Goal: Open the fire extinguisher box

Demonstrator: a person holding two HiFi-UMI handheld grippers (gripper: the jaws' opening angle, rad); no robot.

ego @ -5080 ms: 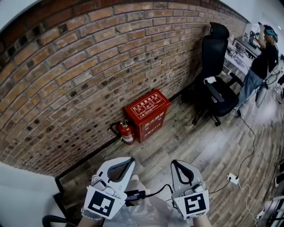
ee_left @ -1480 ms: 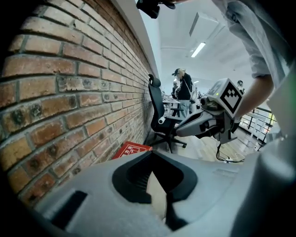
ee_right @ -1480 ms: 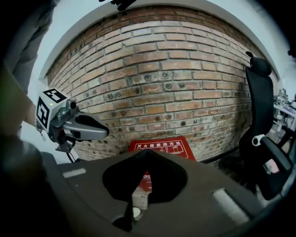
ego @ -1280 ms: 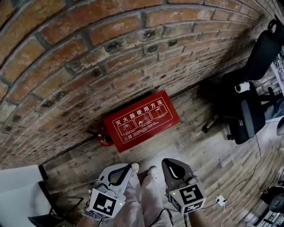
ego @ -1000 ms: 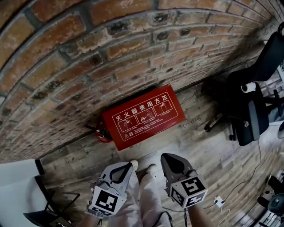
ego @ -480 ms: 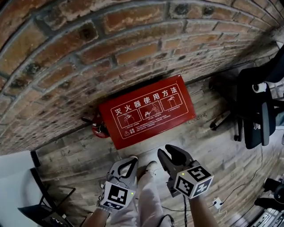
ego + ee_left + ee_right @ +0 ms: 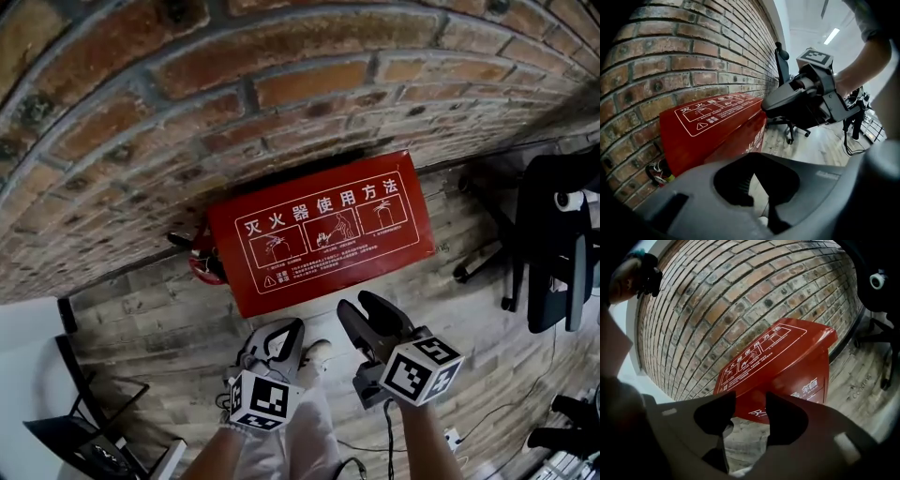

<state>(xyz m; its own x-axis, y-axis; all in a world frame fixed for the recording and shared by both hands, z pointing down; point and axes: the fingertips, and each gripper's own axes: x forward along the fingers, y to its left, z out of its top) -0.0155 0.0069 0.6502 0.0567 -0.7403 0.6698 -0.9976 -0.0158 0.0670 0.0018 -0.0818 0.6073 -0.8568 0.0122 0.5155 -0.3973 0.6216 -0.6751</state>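
Glossy red box [image 7: 323, 239] against rough brick [image 7: 187, 75]

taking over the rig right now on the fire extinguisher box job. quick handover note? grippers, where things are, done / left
Left hand-held gripper: shut, empty, held in front of the box, not touching it.
Right hand-held gripper: open, empty, pointed at the box's front, not touching it.
Fire extinguisher box: red, on the wood floor against the brick wall, lid closed. A fire extinguisher sits at its left end.
Done: nothing on the box yet.
Left: probably catch the lid's front edge and lift it.
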